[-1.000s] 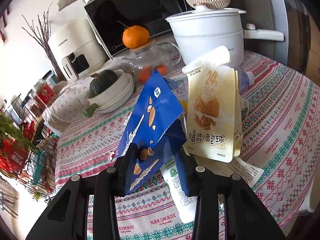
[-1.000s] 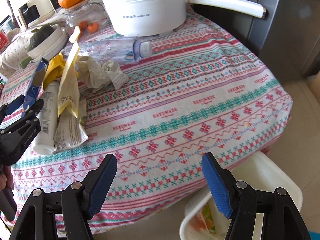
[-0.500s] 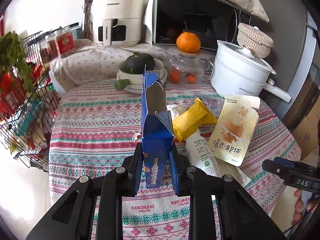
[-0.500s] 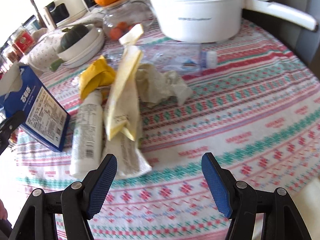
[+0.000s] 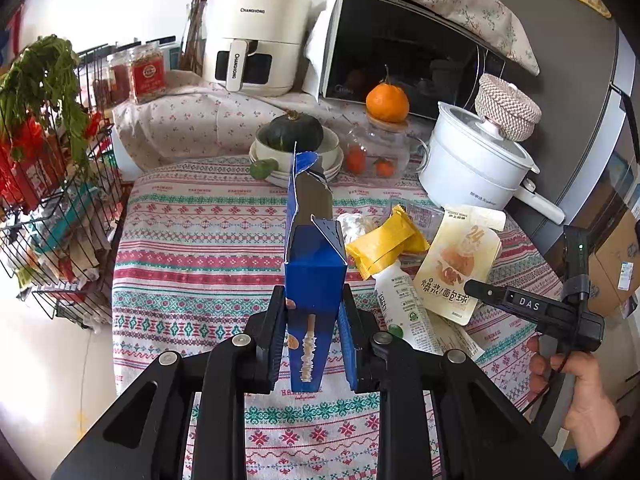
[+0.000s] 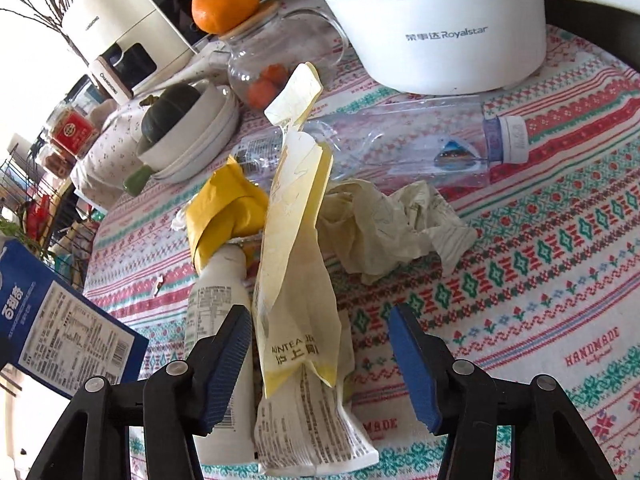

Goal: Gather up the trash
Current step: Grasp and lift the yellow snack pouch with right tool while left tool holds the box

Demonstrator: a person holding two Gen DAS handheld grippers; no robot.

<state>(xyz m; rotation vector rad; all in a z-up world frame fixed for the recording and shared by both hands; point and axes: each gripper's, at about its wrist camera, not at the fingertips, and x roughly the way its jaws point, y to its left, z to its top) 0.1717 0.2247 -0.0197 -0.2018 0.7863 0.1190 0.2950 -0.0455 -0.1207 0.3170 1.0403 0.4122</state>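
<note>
My left gripper [image 5: 314, 340] is shut on a blue snack carton [image 5: 314, 276], which it holds upright above the patterned tablecloth [image 5: 200, 248]. The carton's corner also shows at the left of the right wrist view [image 6: 60, 320]. My right gripper [image 6: 318, 328] hangs low over the trash pile. Its jaws are closing around a pale yellow snack pouch [image 6: 296, 248] without touching it. Beside the pouch lie a white bottle [image 6: 218, 304], a yellow wrapper [image 6: 224, 208], crumpled paper [image 6: 392, 228] and a clear plastic bottle [image 6: 420, 148].
A white electric pot [image 6: 440, 20], a glass jar [image 6: 280, 56] topped by an orange, and a bowl with a dark squash [image 6: 184, 128] stand behind the pile. An air fryer [image 5: 252, 36] and microwave [image 5: 400, 52] sit further back. A wire rack [image 5: 52, 200] flanks the table's left.
The left gripper closed on the blue carton, lifted it and rolled it upright. The right gripper moved from the table's edge to the pile, and its jaws narrowed around the pouch.
</note>
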